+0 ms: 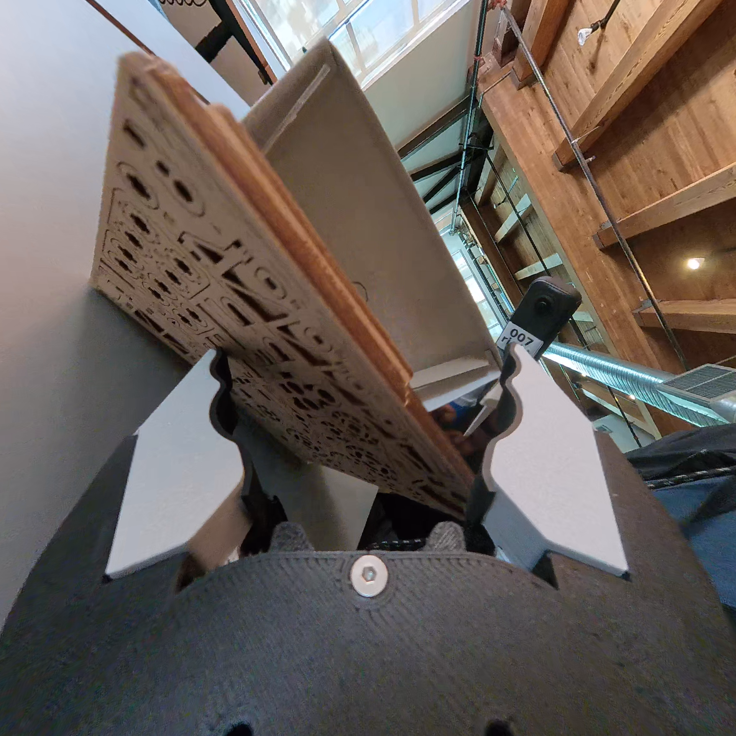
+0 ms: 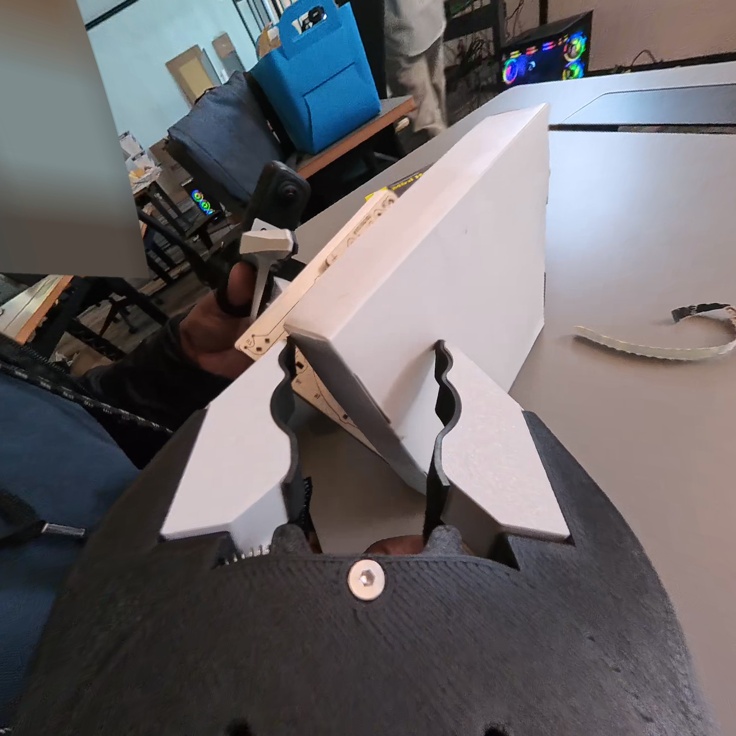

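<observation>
A: Wooden sheets (image 1: 255,278) first, then: where are they?

B: A laser-cut stack, tilted on edge, passing between my left gripper (image 1: 366,414). Its jaws look spread, the sheets lying loosely between them; I can't tell whether either pad touches them.

A: And beside them?

B: Just right of the stack, a white box (image 2: 438,278), also tipped up, its far side resting on the grey table (image 2: 637,239). My right gripper (image 2: 362,410) straddles its near corner, jaws spread wider than the box edge, seemingly steadying rather than pinching.

A: Why tilted?

B: I judge it lets the sheets slide along the box. Far right, a curled strip (image 2: 657,346) lies apart.
</observation>
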`<state>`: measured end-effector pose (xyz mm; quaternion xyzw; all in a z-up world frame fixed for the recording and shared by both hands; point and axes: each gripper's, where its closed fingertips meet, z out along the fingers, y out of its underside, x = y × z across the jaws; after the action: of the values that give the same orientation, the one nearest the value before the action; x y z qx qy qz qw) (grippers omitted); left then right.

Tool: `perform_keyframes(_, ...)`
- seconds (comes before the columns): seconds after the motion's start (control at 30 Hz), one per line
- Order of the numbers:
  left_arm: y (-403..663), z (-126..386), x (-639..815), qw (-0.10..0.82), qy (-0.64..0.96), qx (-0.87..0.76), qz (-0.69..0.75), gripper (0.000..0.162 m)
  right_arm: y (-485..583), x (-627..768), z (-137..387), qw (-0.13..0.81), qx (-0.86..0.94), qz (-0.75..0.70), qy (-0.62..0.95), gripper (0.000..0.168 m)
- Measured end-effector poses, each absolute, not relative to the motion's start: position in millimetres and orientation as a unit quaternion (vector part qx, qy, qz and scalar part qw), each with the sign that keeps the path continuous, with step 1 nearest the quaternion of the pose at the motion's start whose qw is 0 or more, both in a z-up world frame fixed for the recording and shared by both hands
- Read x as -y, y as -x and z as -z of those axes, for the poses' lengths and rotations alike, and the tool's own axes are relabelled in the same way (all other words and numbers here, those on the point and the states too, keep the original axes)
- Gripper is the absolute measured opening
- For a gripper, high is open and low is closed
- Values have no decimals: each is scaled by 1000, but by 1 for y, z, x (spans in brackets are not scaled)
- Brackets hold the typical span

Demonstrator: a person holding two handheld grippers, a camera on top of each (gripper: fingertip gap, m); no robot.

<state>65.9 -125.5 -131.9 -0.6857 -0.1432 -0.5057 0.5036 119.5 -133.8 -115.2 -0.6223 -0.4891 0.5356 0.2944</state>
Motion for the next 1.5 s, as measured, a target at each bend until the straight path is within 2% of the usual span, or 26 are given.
perform_keyframes(0.2,-60,145,127,497,684,167,508,133,-128,119,113,314,452,-541,635,65)
perform_keyframes(0.7,-47,157,127,491,659,196,535,113,-158,70,110,338,351,-572,660,49)
perform_keyframes(0.87,-42,165,124,480,664,215,532,100,-166,56,111,355,334,-566,665,45)
perform_keyframes(0.97,-39,170,123,474,670,223,527,86,-172,46,112,370,323,-555,671,42)
perform_keyframes(1.1,-34,180,122,463,684,241,510,55,-181,29,116,389,302,-534,687,37)
perform_keyframes(1.27,-27,189,121,456,697,259,490,25,-187,19,120,400,289,-521,696,36)
perform_keyframes(1.5,-23,194,119,447,702,272,483,19,-189,14,120,413,291,-511,696,36)
